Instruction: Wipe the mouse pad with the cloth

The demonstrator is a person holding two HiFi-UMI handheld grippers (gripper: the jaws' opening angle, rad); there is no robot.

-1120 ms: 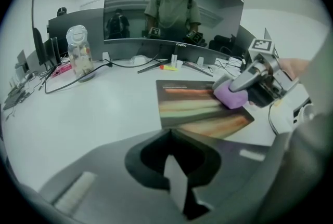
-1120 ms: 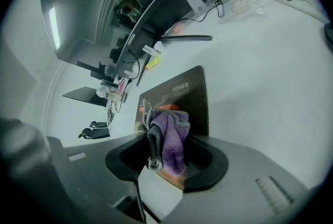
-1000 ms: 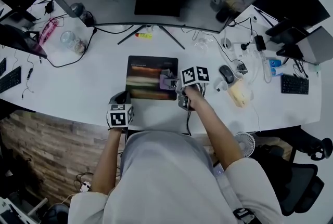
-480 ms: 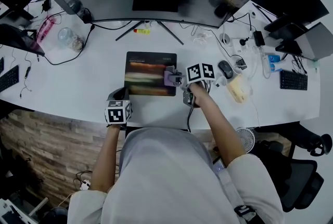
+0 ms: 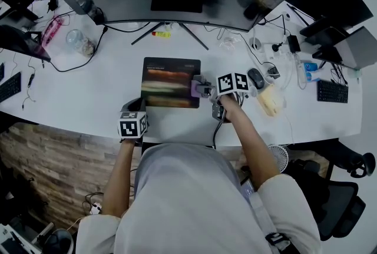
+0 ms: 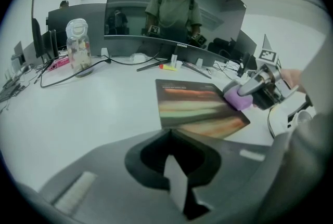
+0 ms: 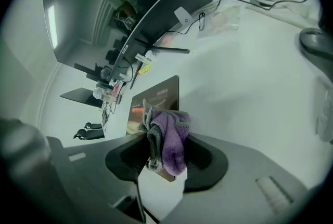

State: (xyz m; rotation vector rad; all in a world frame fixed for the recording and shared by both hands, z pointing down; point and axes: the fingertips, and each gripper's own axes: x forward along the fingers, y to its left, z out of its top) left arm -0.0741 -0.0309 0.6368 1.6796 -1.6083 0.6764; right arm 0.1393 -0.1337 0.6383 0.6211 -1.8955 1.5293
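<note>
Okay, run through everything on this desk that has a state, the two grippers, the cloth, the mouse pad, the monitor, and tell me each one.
Left hand-held gripper: shut, empty, at the desk's near edge.
Right hand-held gripper: shut on the cloth.
Cloth: bunched, at the mouse pad's right edge.
Mouse pad: flat on the desk.
Monitor: screen dark.

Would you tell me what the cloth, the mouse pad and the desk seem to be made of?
Cloth: soft, fuzzy fabric, likely microfibre, purple and grey; it bunches in limp folds.
Mouse pad: thin and flat, probably fabric-topped; printed streaks with little glare.
Desk: smooth and white, likely laminate; faint sheen.
</note>
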